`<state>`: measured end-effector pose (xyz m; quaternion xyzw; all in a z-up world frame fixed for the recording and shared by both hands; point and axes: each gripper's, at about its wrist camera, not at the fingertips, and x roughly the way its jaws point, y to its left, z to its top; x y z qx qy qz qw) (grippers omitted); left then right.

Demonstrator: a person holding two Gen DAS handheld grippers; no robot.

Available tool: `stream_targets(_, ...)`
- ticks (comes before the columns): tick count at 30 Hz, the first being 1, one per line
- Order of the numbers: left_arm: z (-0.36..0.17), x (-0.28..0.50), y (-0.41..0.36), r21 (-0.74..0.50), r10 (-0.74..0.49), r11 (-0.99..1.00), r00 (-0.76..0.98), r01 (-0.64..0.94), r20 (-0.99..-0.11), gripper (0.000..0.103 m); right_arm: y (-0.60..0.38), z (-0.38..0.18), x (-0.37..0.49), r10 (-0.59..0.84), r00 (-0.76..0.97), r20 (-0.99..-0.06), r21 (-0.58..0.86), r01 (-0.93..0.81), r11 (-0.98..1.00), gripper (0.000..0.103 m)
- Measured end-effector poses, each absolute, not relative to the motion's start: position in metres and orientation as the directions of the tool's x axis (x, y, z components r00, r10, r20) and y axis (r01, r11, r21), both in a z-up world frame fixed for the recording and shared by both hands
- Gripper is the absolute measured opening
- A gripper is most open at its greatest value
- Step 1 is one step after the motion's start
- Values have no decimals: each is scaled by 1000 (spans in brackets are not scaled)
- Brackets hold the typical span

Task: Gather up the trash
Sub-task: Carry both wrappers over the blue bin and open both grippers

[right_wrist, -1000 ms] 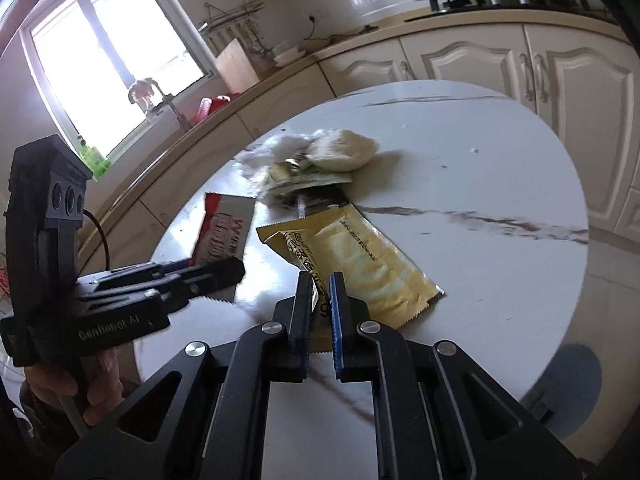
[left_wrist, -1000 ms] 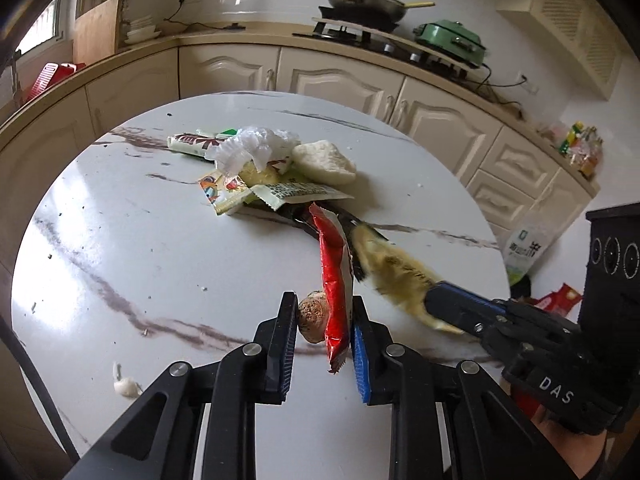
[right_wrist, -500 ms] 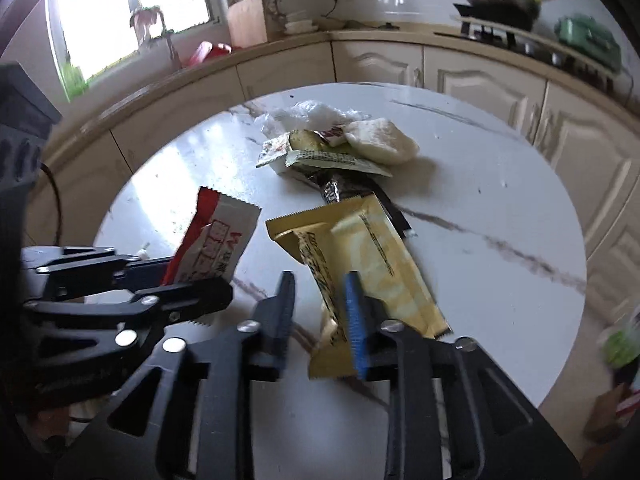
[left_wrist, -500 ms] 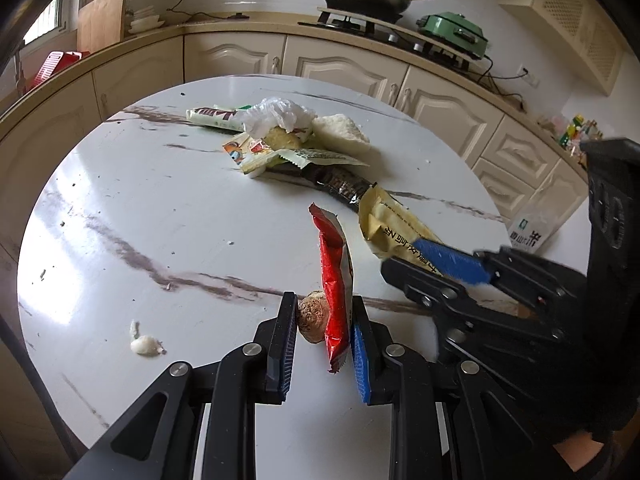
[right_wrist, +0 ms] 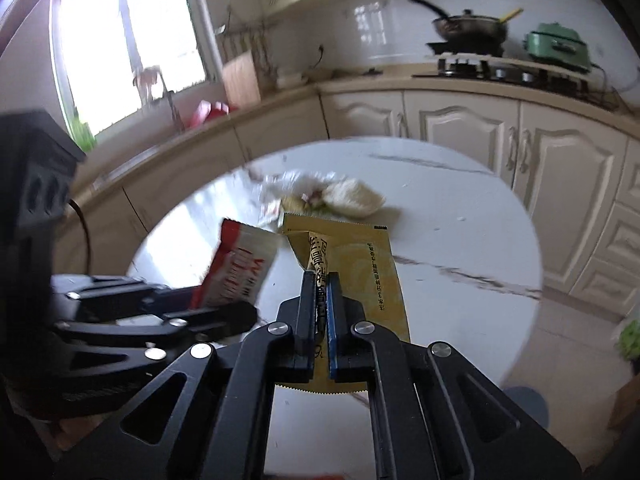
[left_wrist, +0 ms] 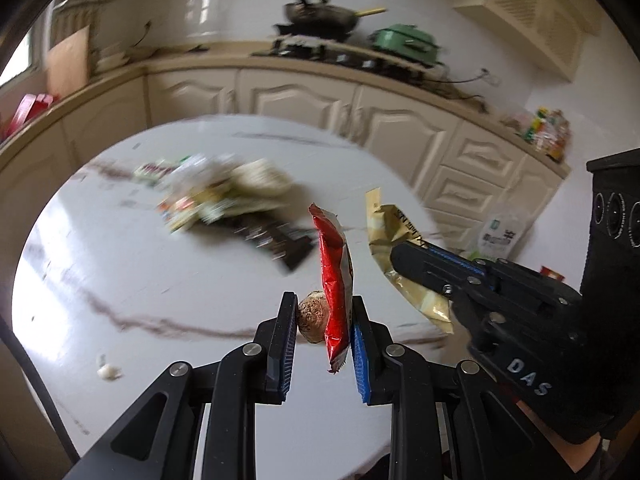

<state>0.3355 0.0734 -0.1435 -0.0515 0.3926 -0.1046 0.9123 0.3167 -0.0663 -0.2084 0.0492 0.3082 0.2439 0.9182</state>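
Both wrappers have risen off the table since the earlier frames, and the yellow one, loose between spread jaws half a second ago, is clamped again.

Left gripper [left_wrist: 324, 320]: jaws clenched on two items at once. A red snack wrapper [left_wrist: 334, 276] stands on edge against the blue pad, its crimped lower end hanging below the pads and its upper end pointing away from the camera. A small round brown lump [left_wrist: 313, 317], rough and speckled, sits between the wrapper and the black pad.

Right gripper [right_wrist: 320, 308]: jaws pressed together on a yellow foil wrapper [right_wrist: 360, 276]. The wrapper is flat and rectangular, with serrated end seams, black printed characters along a raised centre fold and a line of fine print near one long edge. In the left wrist view the same wrapper looks crumpled and hangs clear of the surface.

Below both grippers lies a round white table [left_wrist: 120, 264] with dark marble veining. A small white scrap [left_wrist: 108, 371] rests near its close edge. Farther across, a blurred pile of litter [left_wrist: 224, 196] lies on the tabletop, with a dark wrapper [left_wrist: 280, 240] at its near side and a pale bread-like lump [right_wrist: 352, 198].

Beyond the table, cream cabinets [right_wrist: 460, 124] carry a wok [right_wrist: 468, 28] and a green pot [right_wrist: 558, 46].
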Motion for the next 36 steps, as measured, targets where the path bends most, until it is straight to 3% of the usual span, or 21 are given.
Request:
stream_targets(6, -144, 357, -18, -163, -316, 943, 632, 289, -707, 21, -164, -193, 284, 408, 775, -483, 293, -296, 909, 5)
stream_targets(10, -160, 385, -91, -165, -375, 907, 562, 388, -738, 21, -234, -208, 268, 336, 802, -494, 335, -181, 925, 5)
stream_targets(24, -262, 480, -247, -210, -410, 838, 327, 504, -851, 22, -396, -334, 271, 259, 757, -600, 502, 103, 859, 5)
stream_targets(26, -272, 494, -258, -209, -406, 840, 325, 500, -854, 27, -405, -348, 274, 265, 750, -606, 518, 120, 847, 5)
stream_targets(27, -276, 498, -264, -199, -393, 845, 323, 497, -861, 36, -408, -354, 275, 268, 746, -610, 524, 126, 842, 5)
stream_targets(28, -276, 507, -265, -194, -387, 846, 323, 497, -864, 52, -411, -360, 278, 273, 741, -614, 531, 132, 837, 5)
stream_targets(30, -278, 515, -267, -163, -365, 858, 354, 487, -861, 63, -415, -371, 282, 275, 733, -621, 537, 143, 831, 5)
stream_targets(36, -289, 526, -273, -121, -315, 887, 390, 446, -865, 64, -411, -392, 303, 301, 711, -636, 554, 148, 819, 5)
